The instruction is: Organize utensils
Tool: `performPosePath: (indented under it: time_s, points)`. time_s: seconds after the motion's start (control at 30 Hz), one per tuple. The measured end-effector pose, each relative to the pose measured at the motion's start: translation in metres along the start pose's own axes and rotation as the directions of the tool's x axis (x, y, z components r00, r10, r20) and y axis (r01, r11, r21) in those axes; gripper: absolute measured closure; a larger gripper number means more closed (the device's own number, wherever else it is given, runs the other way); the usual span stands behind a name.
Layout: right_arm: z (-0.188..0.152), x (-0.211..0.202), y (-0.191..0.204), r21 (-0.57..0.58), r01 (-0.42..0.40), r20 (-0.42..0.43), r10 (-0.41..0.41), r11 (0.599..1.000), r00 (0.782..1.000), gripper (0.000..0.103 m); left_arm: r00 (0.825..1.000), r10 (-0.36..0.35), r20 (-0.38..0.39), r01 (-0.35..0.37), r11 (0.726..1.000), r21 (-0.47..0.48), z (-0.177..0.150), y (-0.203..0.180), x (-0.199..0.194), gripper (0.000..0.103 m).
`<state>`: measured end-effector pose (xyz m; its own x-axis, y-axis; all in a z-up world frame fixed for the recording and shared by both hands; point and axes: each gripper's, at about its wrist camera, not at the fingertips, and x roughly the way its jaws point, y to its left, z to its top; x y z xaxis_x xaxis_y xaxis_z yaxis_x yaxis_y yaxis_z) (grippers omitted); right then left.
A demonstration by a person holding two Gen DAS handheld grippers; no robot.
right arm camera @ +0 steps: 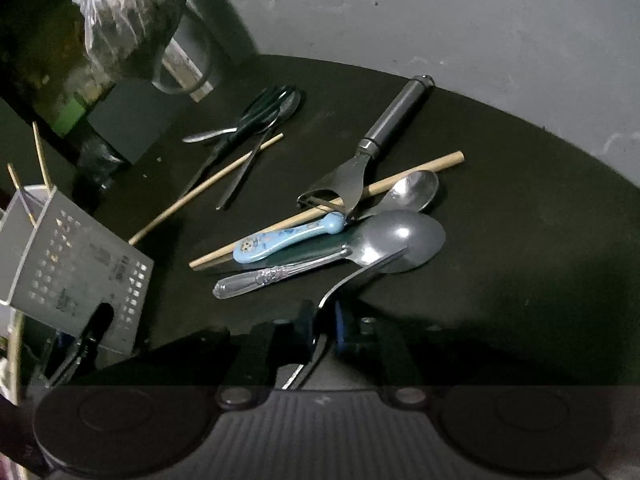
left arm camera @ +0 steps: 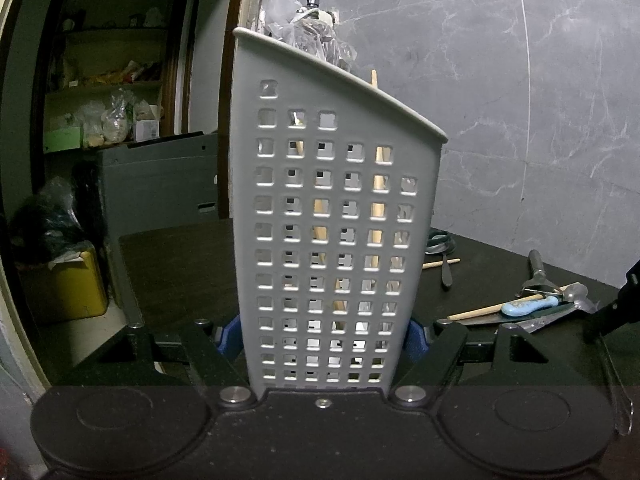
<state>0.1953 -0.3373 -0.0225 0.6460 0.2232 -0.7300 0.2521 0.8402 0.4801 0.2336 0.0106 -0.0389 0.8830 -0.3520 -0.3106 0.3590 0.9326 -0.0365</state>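
Cutlery is lying in a loose heap toward the far right part of the dark tabletop (right arm camera: 520, 240): a large steel spoon with a moulded handle (right arm camera: 396, 240), a smaller steel spoon (right arm camera: 416, 192), a pale blue patterned plastic handle (right arm camera: 288, 238), a black-handled metal peeler (right arm camera: 380, 140) and a long wooden chopstick (right arm camera: 400, 182) are crossing one another, while a second wooden chopstick (right arm camera: 208, 186) and some thin dark utensils (right arm camera: 256, 120) are resting nearer the far left edge. The right gripper (right arm camera: 324, 328) is clamping its fingers on a slim curved metal handle (right arm camera: 360, 274), apparently lifted just above the heap, so the step in hand looks like carrying one picked piece across. The left gripper (left arm camera: 326, 336) is squeezing the base of the grey perforated plastic utensil holder (left arm camera: 332, 220), blue pads pressing both sides, and is presenting it tilted at the near left side of the tabletop, with wooden sticks already showing inside. The next move is probably calling for swinging the handle over the holder's open rim and lowering it in end-first. The working end of the held piece is hiding below the right fingers, so its type is staying unclear; the holder's interior is visible only through its square holes, and the dim far-left pile is hard to separate.
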Motion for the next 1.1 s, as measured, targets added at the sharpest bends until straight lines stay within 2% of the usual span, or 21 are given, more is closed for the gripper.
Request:
performPosePath:
  time_s: [0.23,0.33,0.47,0.6,0.93,1.1]
  points:
    - [-0.002,0.001,-0.022,0.097,-0.117,0.02,0.115,0.988,0.993,0.095,1.0,-0.018,0.002,0.018,1.0,-0.009,-0.001,0.004,0.0,0.026]
    - [-0.01,-0.002,-0.029,0.095,-0.19,0.066,0.184,0.977,0.981,0.098,1.0,-0.013,0.0,0.013,1.0,-0.001,-0.001,0.004,0.0,0.026]
    - [-0.022,-0.004,-0.03,0.074,-0.294,0.106,0.286,0.953,0.952,0.101,1.0,-0.011,-0.002,0.011,1.0,0.0,-0.001,0.005,0.0,0.026]
    - [-0.023,0.003,-0.026,0.062,-0.306,0.083,0.301,0.95,0.95,0.101,1.0,-0.009,-0.001,0.009,1.0,-0.001,-0.001,0.003,-0.001,0.027]
    - [-0.025,-0.002,-0.022,0.04,-0.335,0.089,0.33,0.942,0.94,0.102,1.0,-0.01,-0.001,0.01,1.0,0.0,-0.001,0.002,0.0,0.027]
    - [-0.029,-0.012,-0.019,0.002,-0.358,0.122,0.355,0.934,0.927,0.102,1.0,-0.008,-0.003,0.008,1.0,0.006,-0.001,0.002,0.0,0.027]
